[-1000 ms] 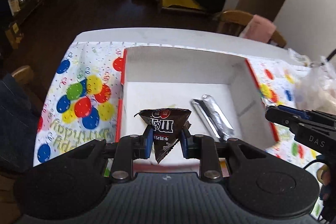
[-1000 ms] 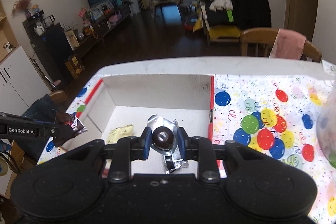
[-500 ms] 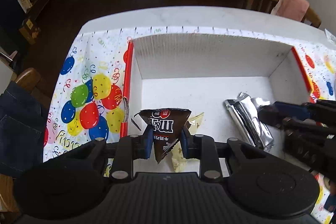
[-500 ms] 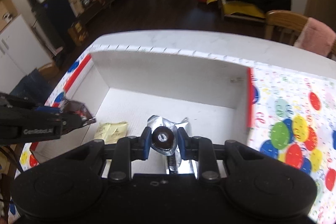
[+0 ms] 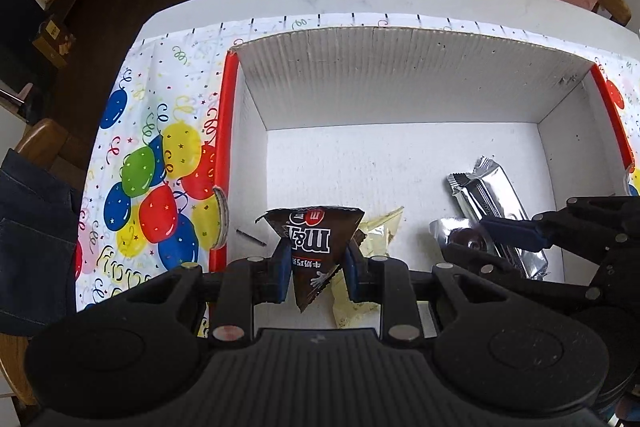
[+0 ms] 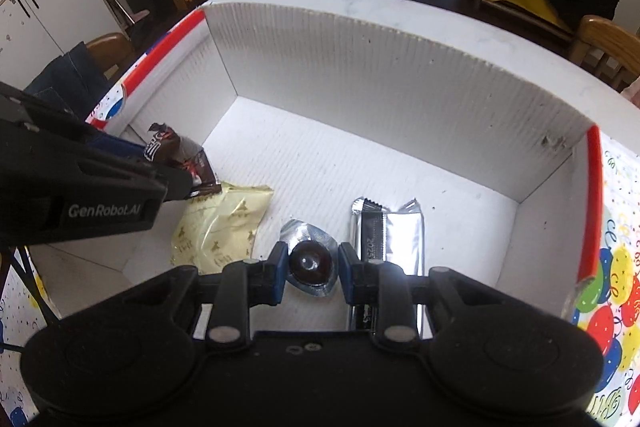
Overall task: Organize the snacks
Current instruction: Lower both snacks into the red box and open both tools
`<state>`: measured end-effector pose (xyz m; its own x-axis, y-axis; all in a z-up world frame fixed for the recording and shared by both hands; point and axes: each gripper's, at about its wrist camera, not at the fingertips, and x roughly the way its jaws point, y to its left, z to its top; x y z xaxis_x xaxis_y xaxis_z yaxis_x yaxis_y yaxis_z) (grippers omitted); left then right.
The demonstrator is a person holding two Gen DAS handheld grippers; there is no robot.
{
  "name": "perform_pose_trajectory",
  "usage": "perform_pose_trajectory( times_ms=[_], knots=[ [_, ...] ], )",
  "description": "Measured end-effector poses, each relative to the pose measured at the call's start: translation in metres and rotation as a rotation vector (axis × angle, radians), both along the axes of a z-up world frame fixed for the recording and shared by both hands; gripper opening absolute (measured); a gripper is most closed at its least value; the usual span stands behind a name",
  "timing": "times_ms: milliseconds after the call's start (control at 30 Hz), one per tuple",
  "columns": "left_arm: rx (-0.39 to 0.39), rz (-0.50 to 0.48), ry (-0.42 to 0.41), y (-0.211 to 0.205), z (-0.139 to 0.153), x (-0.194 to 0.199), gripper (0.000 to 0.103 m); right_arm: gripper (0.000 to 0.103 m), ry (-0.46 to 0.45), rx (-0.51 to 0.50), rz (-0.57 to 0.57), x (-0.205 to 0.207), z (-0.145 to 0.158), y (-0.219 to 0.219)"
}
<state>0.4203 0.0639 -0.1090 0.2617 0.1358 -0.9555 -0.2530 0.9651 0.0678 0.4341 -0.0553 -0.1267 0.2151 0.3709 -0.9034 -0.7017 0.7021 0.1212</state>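
Now L gripper (image 5: 316, 267) pinches M&M's bag (image 5: 314, 241); R gripper (image 6: 311, 269) pinches foil choc (image 6: 311, 263).

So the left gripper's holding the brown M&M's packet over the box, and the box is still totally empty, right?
Not empty. The left wrist view shows a silver bar and a pale yellow packet already lying in the box. The left gripper does hold the brown M&M's packet over it.

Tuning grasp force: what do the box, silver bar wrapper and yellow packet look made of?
Box: white corrugated cardboard, matte; fluting ribs show on the walls.
Silver bar wrapper: likely metallised foil film, glossy, crimped ends.
Yellow packet: thin crinkly plastic film, probably; soft sheen.
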Motion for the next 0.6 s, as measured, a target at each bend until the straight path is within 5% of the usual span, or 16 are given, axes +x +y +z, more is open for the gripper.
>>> perform_pose_trajectory(
  times_ms=[600],
  knots=[
    [-0.027,0.023,-0.025,0.007,0.008,-0.006,0.026,0.034,0.01,0.018,-0.018,0.002,0.002,-0.008]
  ],
)
